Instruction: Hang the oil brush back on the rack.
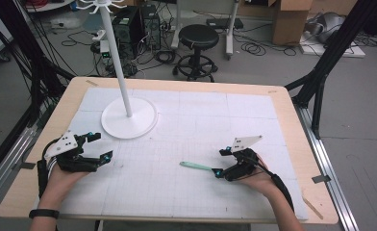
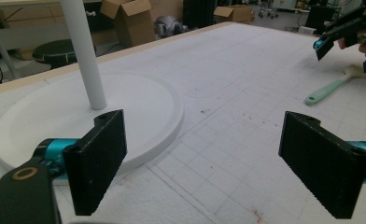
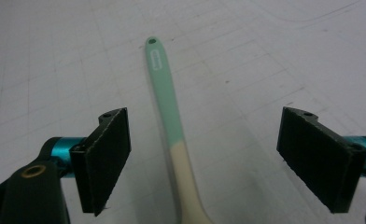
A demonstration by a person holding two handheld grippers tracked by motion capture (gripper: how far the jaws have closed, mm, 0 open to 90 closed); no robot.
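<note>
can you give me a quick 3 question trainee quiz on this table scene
1. True or false: the right hand-held gripper is shut on the spatula.
2. What stands nearest the left hand-held gripper? A) white stand base B) cardboard box C) stool
3. Fill in: the spatula's handle is mint green, and toward the gripper it turns ____.

Key: 1 false, the jaws stand open on either side of it, not touching; 2 A; 3 cream.

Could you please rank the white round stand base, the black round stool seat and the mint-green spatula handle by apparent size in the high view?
1. White round stand base, clearly largest.
2. Black round stool seat, though it stands farther off, so it is really bigger than it looks.
3. Mint-green spatula handle, smallest.
</note>
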